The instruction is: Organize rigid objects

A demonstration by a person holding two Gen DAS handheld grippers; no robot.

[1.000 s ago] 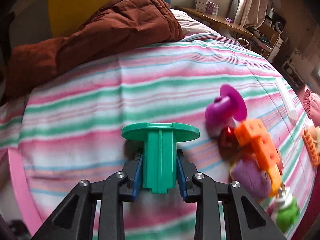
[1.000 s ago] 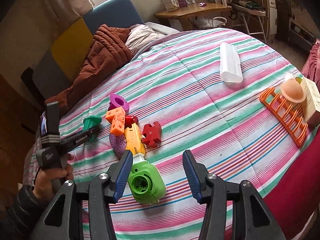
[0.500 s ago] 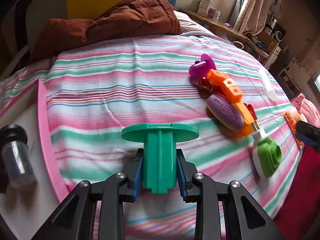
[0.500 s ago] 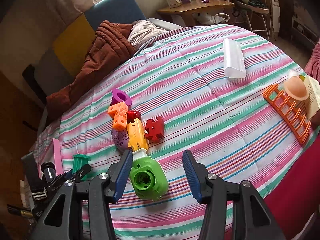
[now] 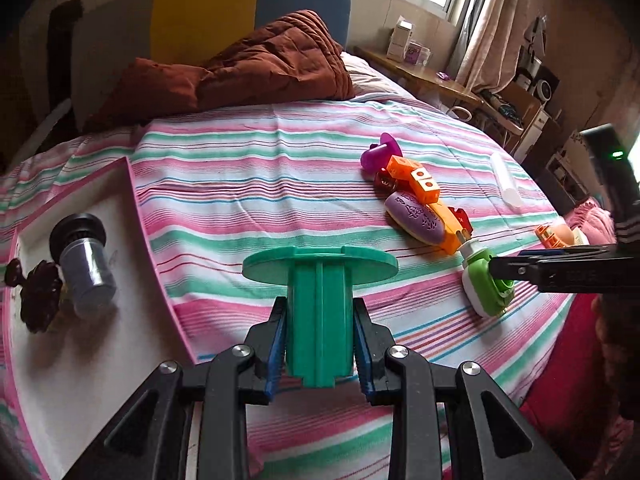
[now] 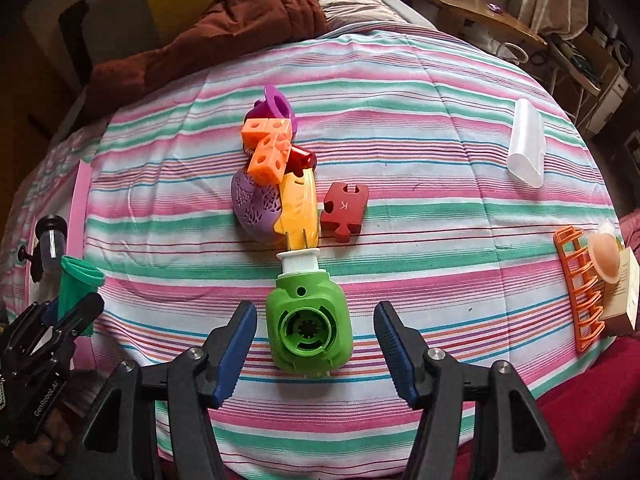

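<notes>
My left gripper (image 5: 320, 344) is shut on a teal flanged spool (image 5: 320, 300), held above the striped bedspread beside a white tray with a pink rim (image 5: 138, 216). The tray holds a black-capped vial (image 5: 86, 268) and a dark flower-shaped piece (image 5: 40, 300). My right gripper (image 6: 316, 340) points down at a green block with a white neck (image 6: 308, 328). Its jaws are opening and stand on either side of the block without touching it. Behind the block lie a yellow piece (image 6: 298, 204), a purple oval (image 6: 252, 204), orange cubes (image 6: 268, 152), a purple cup (image 6: 276, 106) and a red puzzle piece (image 6: 344, 210).
A translucent white case (image 6: 526, 144) lies at the far right of the bed. An orange rack (image 6: 580, 292) with a peach disc and a small box sits at the right edge. A brown quilt (image 6: 240, 20) is bunched at the head.
The left gripper has carried the teal spool to the left, and the tray has come into its view. The right gripper has rolled, closed in on the green block and spread its jaws wider.
</notes>
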